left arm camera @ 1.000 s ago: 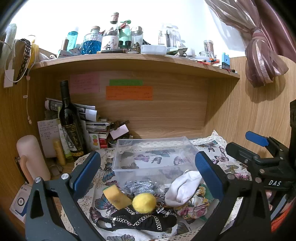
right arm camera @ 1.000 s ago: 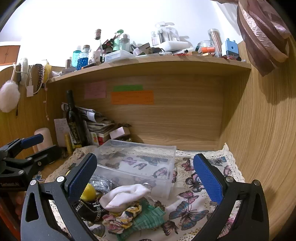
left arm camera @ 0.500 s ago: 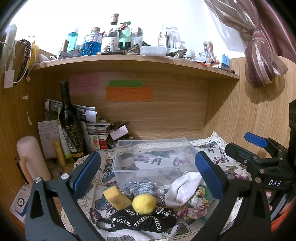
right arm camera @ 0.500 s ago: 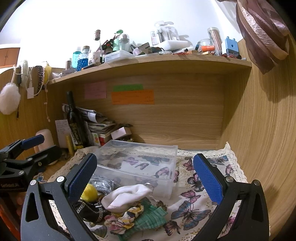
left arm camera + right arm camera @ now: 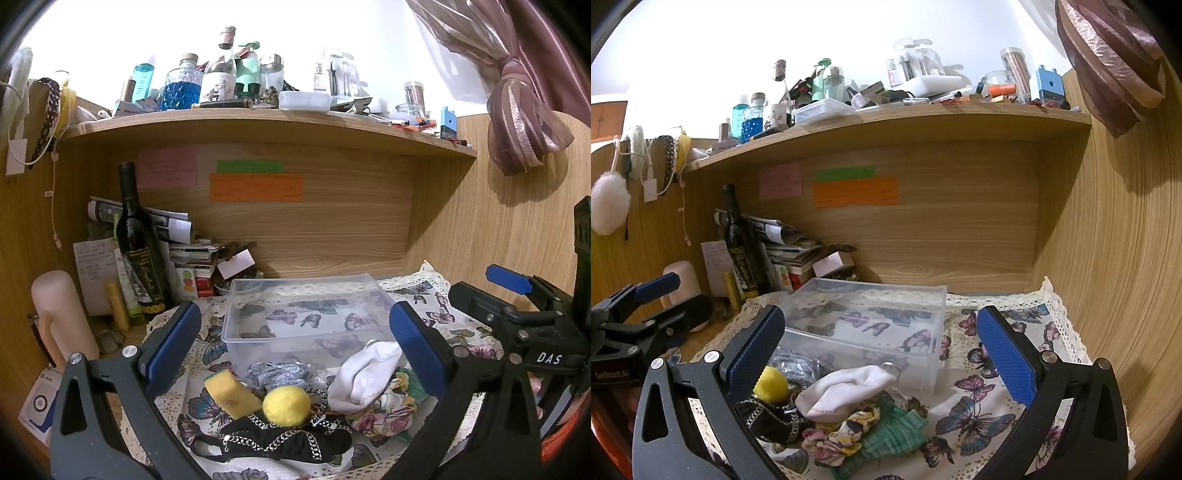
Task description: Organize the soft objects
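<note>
Both grippers are hanging over the pile with nothing in them. The left gripper (image 5: 295,343) has its jaws spread wide, blue pads well apart, not touching anything; between them in the left wrist view you see the heap of soft stuff on the butterfly cloth (image 5: 439,299). Same deal with the right gripper (image 5: 882,350): jaws spread wide, nothing between the pads, nothing touched. The pile sits just in front of the clear bin (image 5: 306,314), which has nothing in it that I can make out, only the butterfly print showing through the bottom. In the pile: a yellow sponge (image 5: 231,393) leaning against a yellow ball (image 5: 286,406), a black chain-trimmed piece (image 5: 280,439) under and in front of the ball, a silvery bundle (image 5: 277,371) right against the bin wall, a white sock (image 5: 364,374) draped over a floral scrunchie (image 5: 384,408). From the right wrist view there's also a green knit thing (image 5: 890,435) beside the scrunchie, partly under it. Back left corner has a wine bottle (image 5: 138,251) standing upright.
</note>
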The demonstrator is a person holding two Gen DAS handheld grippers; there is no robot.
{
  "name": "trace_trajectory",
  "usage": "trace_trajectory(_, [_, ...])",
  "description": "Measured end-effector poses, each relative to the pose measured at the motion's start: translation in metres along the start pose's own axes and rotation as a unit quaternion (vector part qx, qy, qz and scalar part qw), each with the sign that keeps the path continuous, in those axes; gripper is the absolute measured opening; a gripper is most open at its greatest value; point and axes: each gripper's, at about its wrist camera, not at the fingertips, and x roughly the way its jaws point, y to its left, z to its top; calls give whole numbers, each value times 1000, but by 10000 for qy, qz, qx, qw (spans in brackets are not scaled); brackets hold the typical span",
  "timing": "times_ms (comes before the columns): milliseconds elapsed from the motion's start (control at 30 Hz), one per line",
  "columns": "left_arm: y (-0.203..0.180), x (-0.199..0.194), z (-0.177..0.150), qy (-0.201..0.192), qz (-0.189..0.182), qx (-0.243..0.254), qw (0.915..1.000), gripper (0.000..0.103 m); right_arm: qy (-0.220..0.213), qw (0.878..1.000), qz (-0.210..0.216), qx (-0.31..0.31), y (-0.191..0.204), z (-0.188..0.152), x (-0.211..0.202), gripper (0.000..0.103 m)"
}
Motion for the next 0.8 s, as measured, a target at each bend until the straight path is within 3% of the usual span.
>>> trace_trajectory(800, [0, 1, 0, -8, -5, -3, 10000, 103, 3, 10000, 65, -27, 3, 0, 2, 103])
